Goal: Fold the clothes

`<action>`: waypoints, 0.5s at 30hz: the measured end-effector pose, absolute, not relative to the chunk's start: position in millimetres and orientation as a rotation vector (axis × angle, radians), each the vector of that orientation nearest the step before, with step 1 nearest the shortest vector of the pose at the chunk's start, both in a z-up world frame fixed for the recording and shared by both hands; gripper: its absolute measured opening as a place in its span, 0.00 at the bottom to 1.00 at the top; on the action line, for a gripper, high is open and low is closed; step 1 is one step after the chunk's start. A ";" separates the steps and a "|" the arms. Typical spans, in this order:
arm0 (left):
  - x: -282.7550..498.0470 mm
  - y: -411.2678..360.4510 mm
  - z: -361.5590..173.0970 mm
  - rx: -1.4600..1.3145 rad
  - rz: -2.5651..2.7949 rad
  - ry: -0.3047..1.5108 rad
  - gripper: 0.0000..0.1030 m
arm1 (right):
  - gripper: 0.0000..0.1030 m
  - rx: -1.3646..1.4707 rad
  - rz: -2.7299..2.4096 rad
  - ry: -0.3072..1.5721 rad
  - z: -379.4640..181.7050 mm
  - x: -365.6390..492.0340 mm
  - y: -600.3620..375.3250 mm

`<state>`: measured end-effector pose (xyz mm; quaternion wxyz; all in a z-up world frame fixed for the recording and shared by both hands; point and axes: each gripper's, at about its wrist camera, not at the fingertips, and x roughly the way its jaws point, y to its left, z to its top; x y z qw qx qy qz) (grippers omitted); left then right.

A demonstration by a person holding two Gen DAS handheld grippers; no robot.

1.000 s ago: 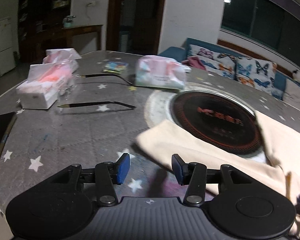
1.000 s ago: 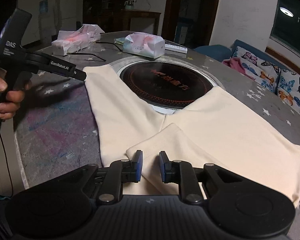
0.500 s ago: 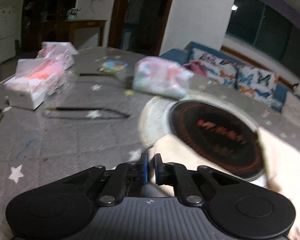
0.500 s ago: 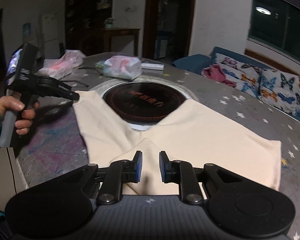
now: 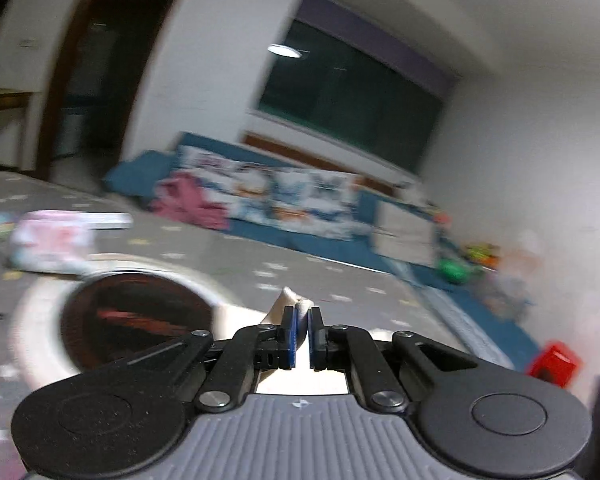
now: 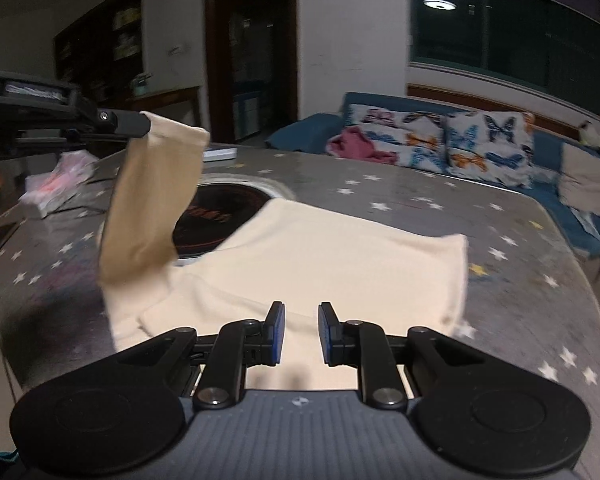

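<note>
Two views are given. No container with visible contents is seen; tissue packs [image 6: 60, 184] lie on the star-patterned surface [image 6: 420, 196], their contents not discernible. In the right wrist view, the cream garment [image 6: 320, 256] is shown spread flat over the surface, partly covering a round black cooktop [image 6: 224, 212]. One section is raised clear of the surface and hangs as a narrow tilted strip from the left gripper [image 6: 142, 125], whose jaws are clamped on its top edge. The right gripper [image 6: 299, 332] is held over the near part of the garment, jaws apart, with nothing between them. In the blurred left wrist view, only a small fold of cloth is seen pinched between the closed blue pads [image 5: 292, 336]. A blue sofa [image 6: 548, 152] with butterfly cushions stands behind.
</note>
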<state>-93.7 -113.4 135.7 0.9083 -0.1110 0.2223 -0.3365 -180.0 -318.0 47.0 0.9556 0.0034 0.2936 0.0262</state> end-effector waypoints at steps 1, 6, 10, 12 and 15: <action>-98.1 -124.8 132.9 -0.218 -0.728 0.467 0.06 | 0.17 0.014 0.039 0.593 47.0 -182.6 -322.6; -117.8 -178.8 110.3 -0.142 -0.882 0.539 0.09 | 0.17 0.062 -0.057 0.584 47.8 -198.0 -349.5; -129.5 -198.3 82.8 -0.051 -0.936 0.611 0.37 | 0.17 0.088 -0.117 0.591 46.5 -208.6 -365.4; -133.2 -197.7 74.9 -0.028 -0.934 0.629 0.48 | 0.17 0.095 -0.129 0.601 45.4 -212.6 -369.5; -136.6 -184.1 69.1 0.000 -0.922 0.617 0.53 | 0.17 0.108 -0.106 0.619 42.7 -214.1 -369.5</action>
